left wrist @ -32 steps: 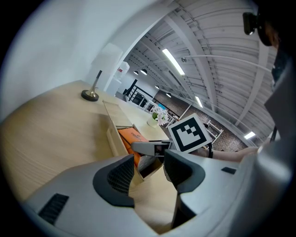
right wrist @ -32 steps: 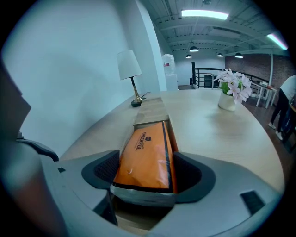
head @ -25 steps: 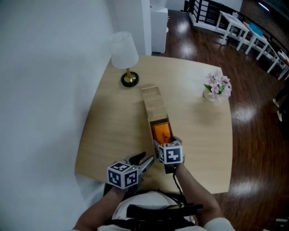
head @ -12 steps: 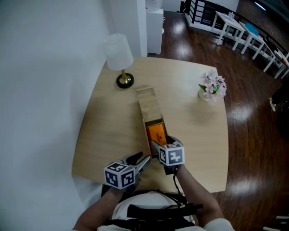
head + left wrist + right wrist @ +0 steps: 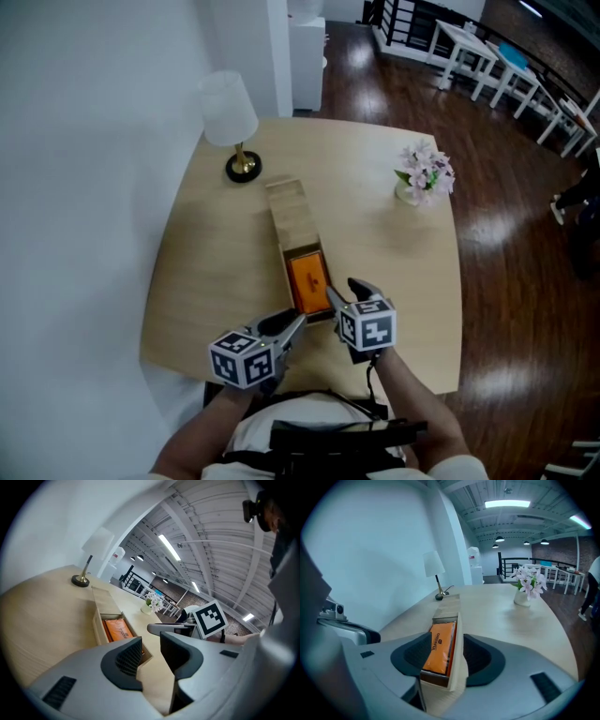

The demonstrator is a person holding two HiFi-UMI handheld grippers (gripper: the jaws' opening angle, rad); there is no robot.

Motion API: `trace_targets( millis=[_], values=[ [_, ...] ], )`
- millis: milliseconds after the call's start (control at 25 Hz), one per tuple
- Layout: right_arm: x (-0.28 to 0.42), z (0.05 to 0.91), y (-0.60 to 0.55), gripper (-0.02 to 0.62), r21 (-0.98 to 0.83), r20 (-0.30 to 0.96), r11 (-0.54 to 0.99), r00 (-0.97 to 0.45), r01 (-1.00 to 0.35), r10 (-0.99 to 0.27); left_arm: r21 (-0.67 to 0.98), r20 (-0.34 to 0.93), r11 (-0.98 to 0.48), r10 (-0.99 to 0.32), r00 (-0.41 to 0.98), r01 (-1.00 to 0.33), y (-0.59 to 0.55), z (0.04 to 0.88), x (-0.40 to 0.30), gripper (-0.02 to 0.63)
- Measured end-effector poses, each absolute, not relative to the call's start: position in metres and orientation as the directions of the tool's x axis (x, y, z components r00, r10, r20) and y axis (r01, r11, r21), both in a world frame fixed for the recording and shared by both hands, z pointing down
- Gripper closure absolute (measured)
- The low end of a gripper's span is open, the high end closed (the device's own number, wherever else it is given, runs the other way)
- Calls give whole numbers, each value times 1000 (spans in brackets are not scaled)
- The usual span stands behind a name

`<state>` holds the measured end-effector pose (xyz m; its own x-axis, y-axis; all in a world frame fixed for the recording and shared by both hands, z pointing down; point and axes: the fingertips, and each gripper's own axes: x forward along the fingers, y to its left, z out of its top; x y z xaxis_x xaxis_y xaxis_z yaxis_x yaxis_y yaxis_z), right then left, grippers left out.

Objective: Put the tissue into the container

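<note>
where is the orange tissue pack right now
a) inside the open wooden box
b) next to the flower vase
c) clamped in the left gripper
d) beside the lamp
A: the orange tissue pack lies inside the uncovered near end of the wooden box, whose lid is slid back toward the far side of the table.

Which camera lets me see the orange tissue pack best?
The right gripper view: the orange tissue pack is close and big, lying in the wooden box. The head view shows it small from above; the left gripper view shows it small and slanted.
</note>
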<state>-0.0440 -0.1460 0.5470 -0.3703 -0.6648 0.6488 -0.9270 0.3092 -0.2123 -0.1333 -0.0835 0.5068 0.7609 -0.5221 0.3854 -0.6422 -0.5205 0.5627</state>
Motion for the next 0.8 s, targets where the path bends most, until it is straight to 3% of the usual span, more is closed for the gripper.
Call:
trace_targets(
  millis=[440, 800],
  values=[
    [8, 531, -140, 460, -204, 628, 259, -329, -944, -705, 571, 373, -531, -511, 775, -626, -84, 501, -100, 522],
    [49, 518, -133, 575, -173, 620, 223, -283, -959, -732, 582, 357, -550, -488, 796, -598, -73, 495, -71, 578]
  ],
)
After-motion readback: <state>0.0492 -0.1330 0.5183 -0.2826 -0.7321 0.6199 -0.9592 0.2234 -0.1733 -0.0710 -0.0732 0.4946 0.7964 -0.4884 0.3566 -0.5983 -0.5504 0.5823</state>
